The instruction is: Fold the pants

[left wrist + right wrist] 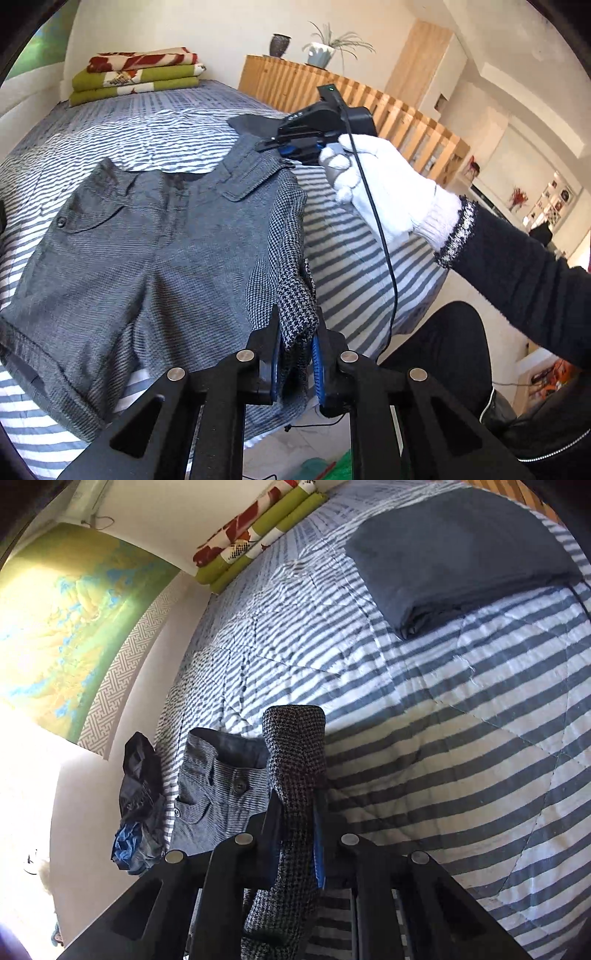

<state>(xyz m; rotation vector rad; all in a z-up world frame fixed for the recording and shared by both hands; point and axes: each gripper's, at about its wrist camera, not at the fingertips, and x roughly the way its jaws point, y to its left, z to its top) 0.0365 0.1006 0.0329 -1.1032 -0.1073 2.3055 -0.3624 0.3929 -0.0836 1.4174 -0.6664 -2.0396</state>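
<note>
Grey shorts lie spread on the striped bed cover, waistband toward the far side. Their right side is lifted and turned over, so the houndstooth inner fabric shows. My left gripper is shut on the hem of that right leg. My right gripper, held by a white-gloved hand, is shut on the right end of the waistband. In the right wrist view, the right gripper pinches a raised strip of houndstooth fabric. The buttoned waistband lies just to its left.
A folded blue cloth lies on the bed cover at the far right. A dark crumpled garment pile sits by the wall left of the shorts. Folded green and red blankets are stacked at the head. A wooden slatted rail borders the right side.
</note>
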